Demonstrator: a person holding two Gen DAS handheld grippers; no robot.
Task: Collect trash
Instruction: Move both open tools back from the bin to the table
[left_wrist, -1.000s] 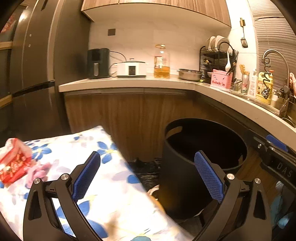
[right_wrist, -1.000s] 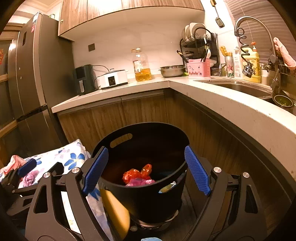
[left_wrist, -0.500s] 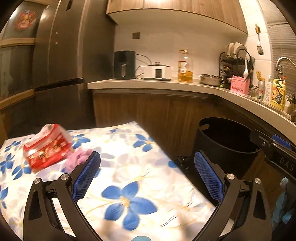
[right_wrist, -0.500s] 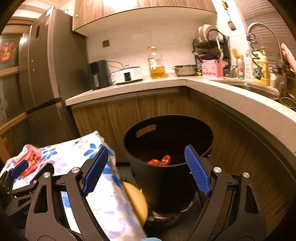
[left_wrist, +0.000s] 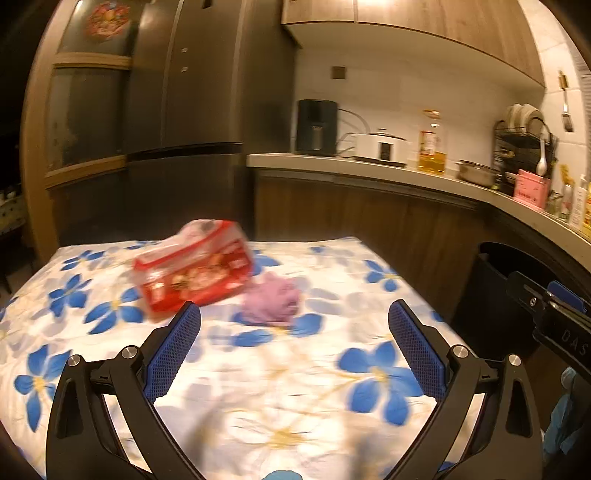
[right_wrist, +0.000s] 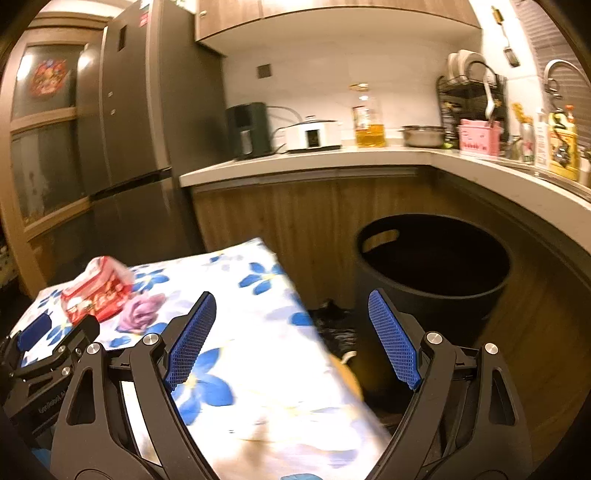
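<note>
A red and clear plastic wrapper (left_wrist: 194, 267) and a crumpled purple tissue (left_wrist: 273, 302) lie on a table with a blue-flowered cloth (left_wrist: 295, 387). My left gripper (left_wrist: 293, 347) is open and empty, just short of them. The wrapper (right_wrist: 96, 293) and tissue (right_wrist: 140, 312) also show at the left of the right wrist view. My right gripper (right_wrist: 291, 339) is open and empty over the table's right edge. The black bin (right_wrist: 432, 280) stands on the floor to the right; its inside is dark. The left gripper (right_wrist: 40, 347) shows at the lower left.
A kitchen counter (right_wrist: 332, 158) with appliances, an oil bottle and a dish rack runs behind and curves right around the bin. A tall fridge (right_wrist: 144, 129) stands at the back left. A black bag (right_wrist: 336, 325) lies on the floor between table and bin.
Both grippers have swung left, away from the bin and toward the table. The wrapper and tissue now sit near the middle of the left wrist view. Both stay open.
</note>
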